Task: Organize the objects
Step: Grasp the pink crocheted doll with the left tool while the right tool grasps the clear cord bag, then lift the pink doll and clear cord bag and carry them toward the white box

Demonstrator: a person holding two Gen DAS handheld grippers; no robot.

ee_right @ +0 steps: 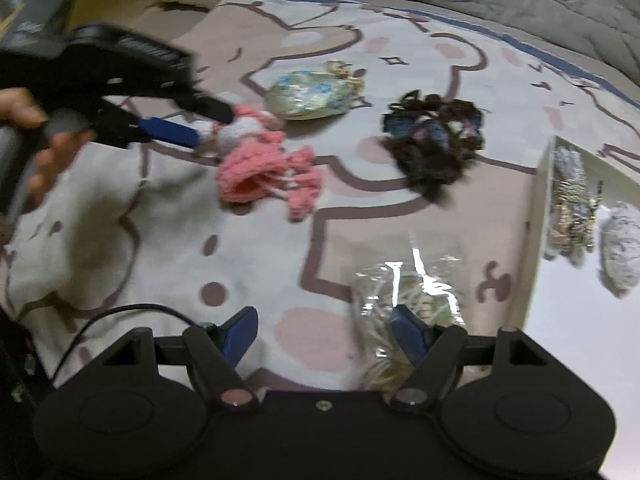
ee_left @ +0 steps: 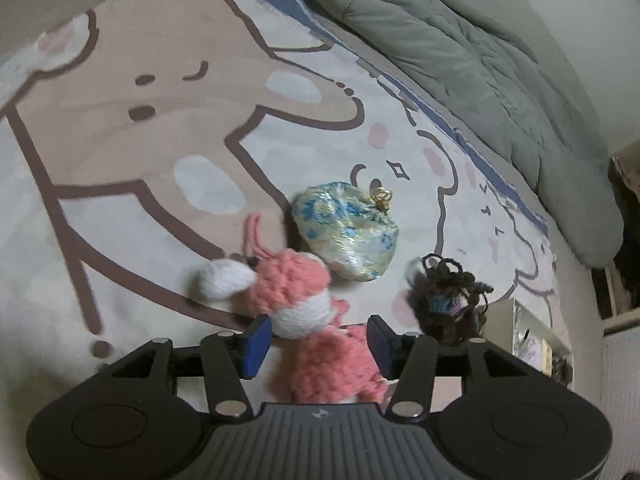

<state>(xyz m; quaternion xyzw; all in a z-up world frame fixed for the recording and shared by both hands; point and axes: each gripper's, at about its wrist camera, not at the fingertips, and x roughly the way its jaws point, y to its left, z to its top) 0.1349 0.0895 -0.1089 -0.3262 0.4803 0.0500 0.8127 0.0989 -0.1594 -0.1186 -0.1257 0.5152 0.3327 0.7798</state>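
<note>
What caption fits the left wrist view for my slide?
Left gripper fingers astride a pink crocheted doll on a cartoon-print blanket.

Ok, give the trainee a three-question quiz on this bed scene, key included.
1. True or false: the left gripper has the pink crochet doll between its jaws.
2. Which item lies between the doll and the dark crochet doll? A) brocade pouch B) book C) cup
3. What lies at the right gripper, beside its right jaw?

Key: 1 true; 2 A; 3 a clear plastic packet, not gripped.
</note>
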